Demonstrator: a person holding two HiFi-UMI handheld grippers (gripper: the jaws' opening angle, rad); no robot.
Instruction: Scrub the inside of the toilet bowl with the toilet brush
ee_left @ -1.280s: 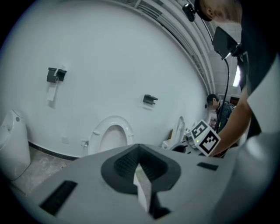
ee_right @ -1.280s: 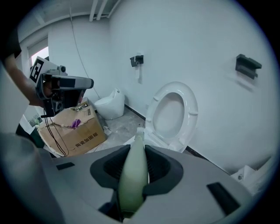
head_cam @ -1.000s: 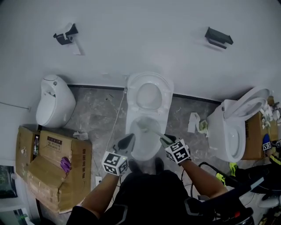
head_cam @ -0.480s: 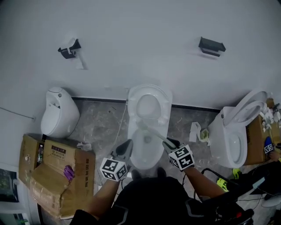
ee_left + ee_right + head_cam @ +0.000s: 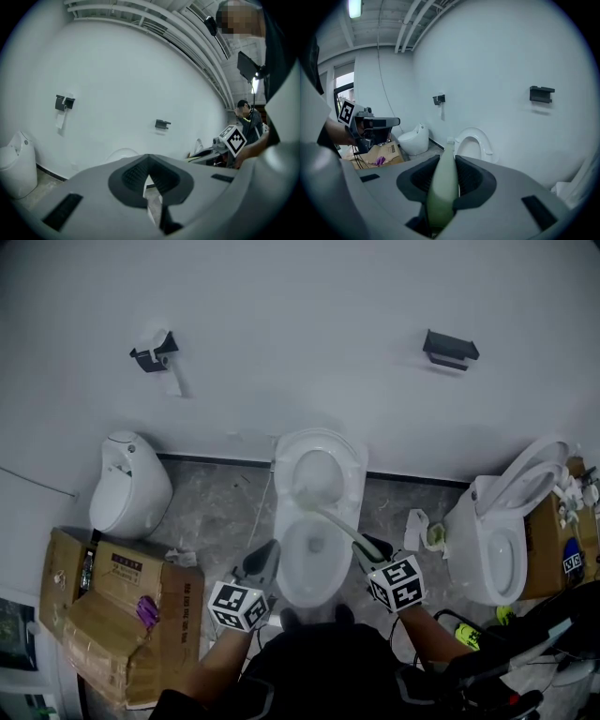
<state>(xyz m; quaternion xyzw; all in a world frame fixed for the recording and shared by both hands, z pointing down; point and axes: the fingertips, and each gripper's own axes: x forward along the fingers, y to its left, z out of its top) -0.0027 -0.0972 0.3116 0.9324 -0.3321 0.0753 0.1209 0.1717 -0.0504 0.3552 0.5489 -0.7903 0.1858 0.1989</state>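
White ceramic toilet (image 5: 280, 549) in the middle of the wall, seat up.

- Right gripper (image 5: 367, 547) is at the bowl's front-right edge, jaws clamped on the pale green handle of the toilet brush (image 5: 337, 524). The right gripper view shows the handle filling the gap between the pads.
- The brush runs diagonally over the bowl from front-right to back-left. Its head is at the rear of the bowl, just below the raised seat. Can't tell if the bristles touch the ceramic.
- Left gripper (image 5: 265, 561) is at the bowl's front-left edge, just outside the rim. Its jaws are closed tip to tip with nothing between them, and it points at the wall rather than the bowl.
- Left of the toilet: a small white floor-standing fixture (image 5: 131, 495), with an open cardboard box (image 5: 112, 601) in front of it.
- Right of the toilet: a second toilet (image 5: 487, 540) with its lid up and crumpled paper (image 5: 419, 515) beside it.
- Above the toilet: two dark brackets (image 5: 450, 346) on the wall, one to each side.
- Floor is grey marble-look tile.
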